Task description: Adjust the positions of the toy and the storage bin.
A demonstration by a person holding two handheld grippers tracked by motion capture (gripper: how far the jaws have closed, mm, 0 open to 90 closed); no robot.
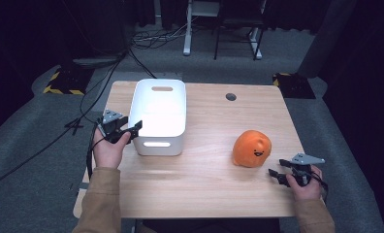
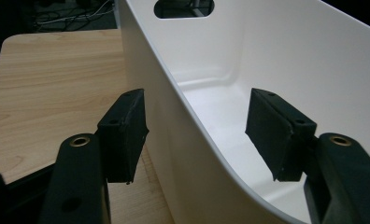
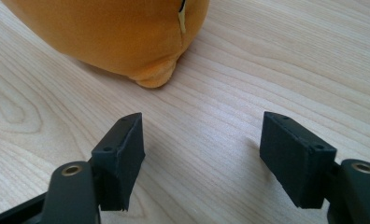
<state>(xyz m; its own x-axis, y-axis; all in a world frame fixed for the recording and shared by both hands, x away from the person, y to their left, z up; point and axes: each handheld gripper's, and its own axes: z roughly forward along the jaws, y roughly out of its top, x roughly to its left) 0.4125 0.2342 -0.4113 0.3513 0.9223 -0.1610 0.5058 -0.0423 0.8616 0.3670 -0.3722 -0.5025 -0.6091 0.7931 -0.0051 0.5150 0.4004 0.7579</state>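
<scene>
White bin (image 2: 183, 140) wall between left hand-held gripper (image 2: 197, 135) pads — apart, not pressing.

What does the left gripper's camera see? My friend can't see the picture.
The left gripper straddles the wall of a white bin, one black jaw outside, one inside, neither touching it. The wooden table lies to the left.

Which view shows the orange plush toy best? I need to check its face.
The high view: the whole orange plush toy and its face show on the table. The right gripper view catches just its underside, close up.
</scene>
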